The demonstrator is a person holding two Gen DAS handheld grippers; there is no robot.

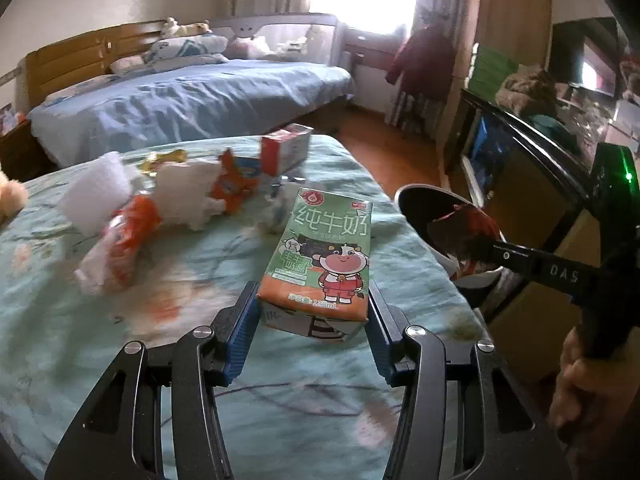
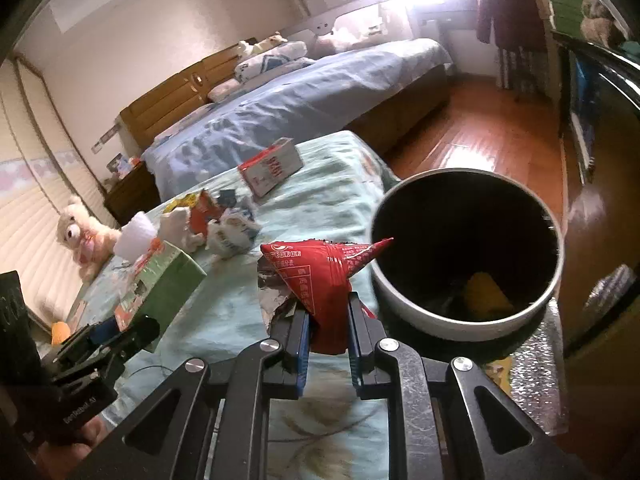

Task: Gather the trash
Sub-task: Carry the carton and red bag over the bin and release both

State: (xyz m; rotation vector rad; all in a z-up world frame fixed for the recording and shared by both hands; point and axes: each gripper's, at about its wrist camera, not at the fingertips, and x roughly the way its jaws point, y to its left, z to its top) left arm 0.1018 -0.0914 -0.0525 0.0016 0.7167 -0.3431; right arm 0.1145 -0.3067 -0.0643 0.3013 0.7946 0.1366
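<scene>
The green milk carton point(image 1: 320, 256) is clamped between the blue pads of the left hand-held gripper point(image 1: 312, 312), jaws part-way apart around its base, above the pale green bedspread point(image 1: 120, 360). The crumpled red wrapper point(image 2: 324, 280) is pinched tight in the right hand-held gripper point(image 2: 328, 332), its tip reaching the rim of the round bin point(image 2: 468, 320), where something yellow point(image 2: 486, 292) is seen. More litter point(image 1: 172, 200) and a red-and-white box point(image 2: 272, 170) are scattered behind.

Bin point(image 2: 468, 312) mouth gapes unobstructed; litter pile point(image 1: 160, 208) crowds the bedspread point(image 1: 160, 360).
</scene>
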